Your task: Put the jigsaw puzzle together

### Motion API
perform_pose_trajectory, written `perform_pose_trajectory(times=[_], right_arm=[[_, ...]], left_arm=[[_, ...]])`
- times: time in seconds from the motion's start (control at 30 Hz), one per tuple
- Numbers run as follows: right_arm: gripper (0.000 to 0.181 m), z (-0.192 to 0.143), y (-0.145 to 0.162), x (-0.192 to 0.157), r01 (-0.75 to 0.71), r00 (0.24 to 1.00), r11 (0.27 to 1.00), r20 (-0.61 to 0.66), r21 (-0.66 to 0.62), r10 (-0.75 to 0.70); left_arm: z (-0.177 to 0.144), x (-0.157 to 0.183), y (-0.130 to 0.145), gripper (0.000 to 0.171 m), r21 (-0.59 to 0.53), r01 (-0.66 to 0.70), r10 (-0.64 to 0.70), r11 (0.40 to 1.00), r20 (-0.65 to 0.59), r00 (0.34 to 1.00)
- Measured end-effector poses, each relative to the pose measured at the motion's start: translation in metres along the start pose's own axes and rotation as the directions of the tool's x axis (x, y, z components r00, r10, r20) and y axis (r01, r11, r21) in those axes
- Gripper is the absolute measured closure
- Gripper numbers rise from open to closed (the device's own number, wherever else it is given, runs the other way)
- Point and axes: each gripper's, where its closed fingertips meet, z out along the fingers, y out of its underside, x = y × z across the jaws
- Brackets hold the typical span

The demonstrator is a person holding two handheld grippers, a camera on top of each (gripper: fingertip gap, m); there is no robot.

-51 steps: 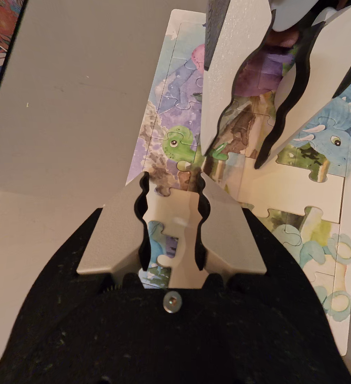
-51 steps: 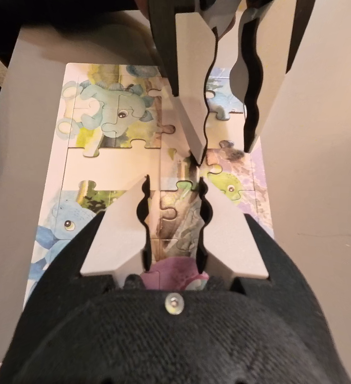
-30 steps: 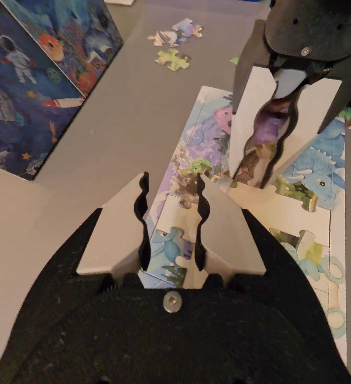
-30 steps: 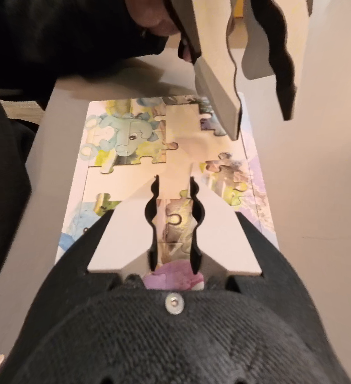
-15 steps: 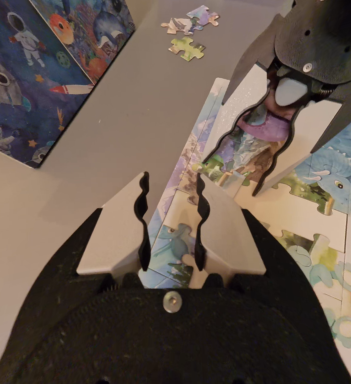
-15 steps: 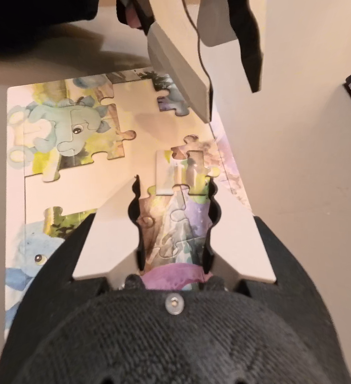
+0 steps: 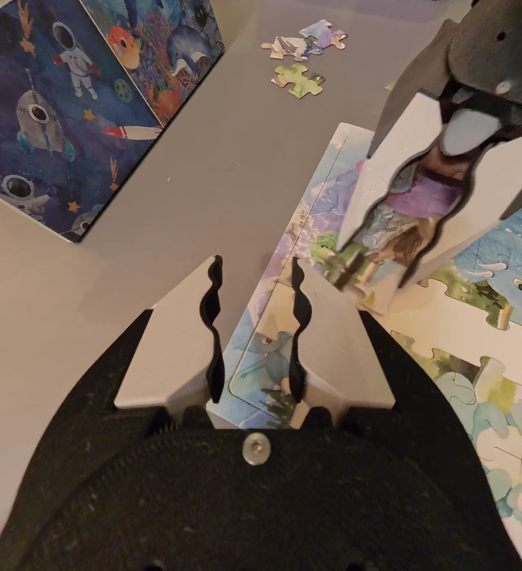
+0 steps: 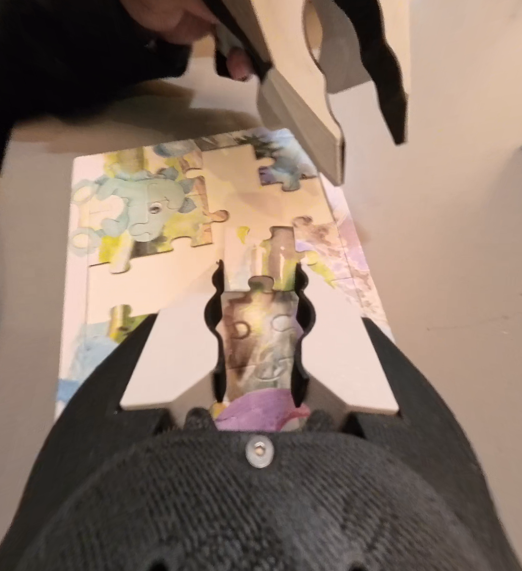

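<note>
The puzzle board (image 7: pixel 439 324) lies on the grey table with dinosaur sections fitted around a bare middle; it also shows in the right wrist view (image 8: pixel 161 272). A pale piece with a grey trunk (image 8: pixel 253 247) lies flat on the board beside the fitted green-dinosaur section. My right gripper (image 8: pixel 258 262) is open, low over the board, with its tips on either side of that piece; I cannot tell if they touch it. From the left wrist view, the right gripper (image 7: pixel 374 278) stands over the piece (image 7: pixel 368 296). My left gripper (image 7: pixel 257 259) is open and empty above the board's left edge.
Loose pieces lie on the table beyond the board: a green one (image 7: pixel 303 80) and a small cluster (image 7: pixel 306 40). A box with space and sea pictures (image 7: pixel 68 108) stands at the left. A person's hand and dark sleeve (image 8: pixel 191 24) hold the left gripper (image 8: pixel 371 160).
My left gripper has lifted off the board and drawn back to the left. My right gripper narrowed, opened wide, then narrowed again around the pale piece.
</note>
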Motion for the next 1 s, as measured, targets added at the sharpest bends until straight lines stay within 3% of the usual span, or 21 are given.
perform_pose_trajectory(times=[0.13,0.33,0.47,1.0], right_arm=[[0.137,-0.011,-0.005,-0.045,0.072,0.984,0.997,0.161,0.024,-0.075],[0.137,-0.006,0.008,-0.094,0.183,0.965,0.977,0.210,-0.109,-0.158],[0.137,0.000,0.022,-0.094,0.205,0.964,0.965,0.205,-0.161,-0.171],[0.136,0.000,0.022,-0.099,0.190,0.965,0.967,0.211,-0.168,-0.153]], left_arm=[[-0.001,-0.002,-0.001,0.128,0.010,0.007,-0.007,1.000,0.000,1.000],[0.003,-0.002,-0.001,0.130,0.034,-0.028,0.028,0.999,0.006,1.000],[0.004,-0.003,0.001,0.131,0.036,-0.019,0.019,0.999,0.000,1.000],[0.006,-0.003,0.004,0.131,0.022,-0.032,0.032,0.999,0.009,0.999]])
